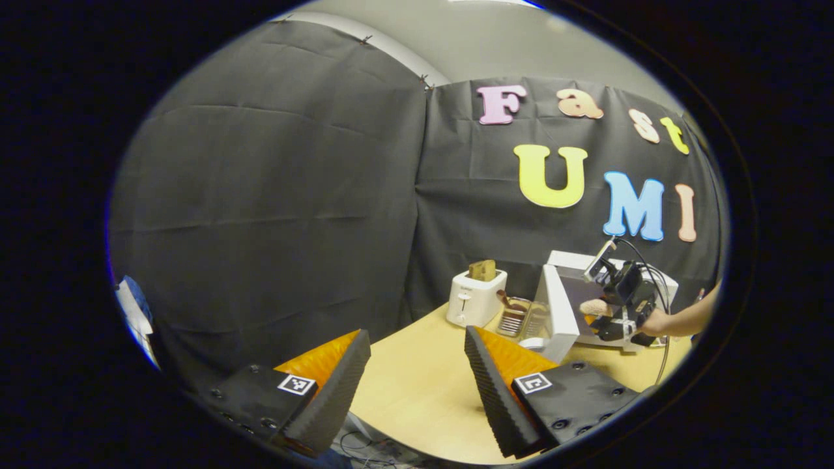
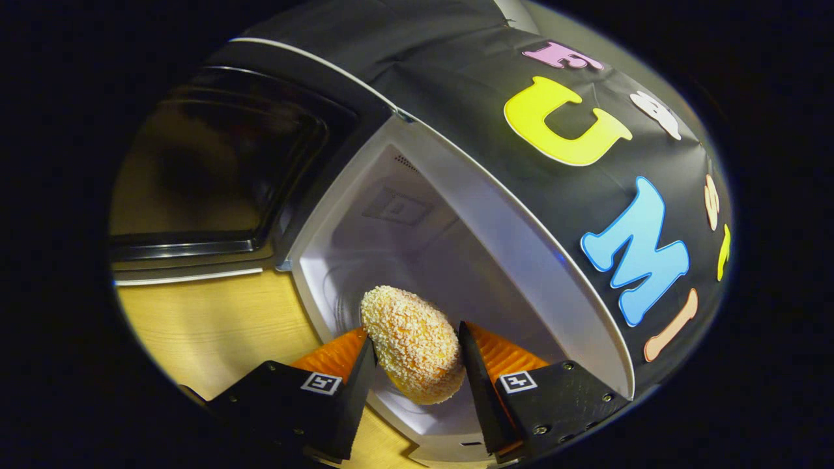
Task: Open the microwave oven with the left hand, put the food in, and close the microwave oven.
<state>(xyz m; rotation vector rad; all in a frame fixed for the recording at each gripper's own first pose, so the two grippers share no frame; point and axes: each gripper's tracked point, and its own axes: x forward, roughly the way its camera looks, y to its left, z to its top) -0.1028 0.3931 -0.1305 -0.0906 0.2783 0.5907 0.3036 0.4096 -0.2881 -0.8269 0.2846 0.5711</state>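
Right tool [image 2: 416,365] clamps the bun [image 2: 412,352] at the open microwave [image 2: 456,215]; left tool [image 1: 417,384] spread apart over the desk [image 1: 423,384].

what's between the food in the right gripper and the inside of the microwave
Nothing visible. The right gripper is shut on the breaded food right at the mouth of the microwave; its door is swung wide to the side and the white cavity behind the food looks bare.
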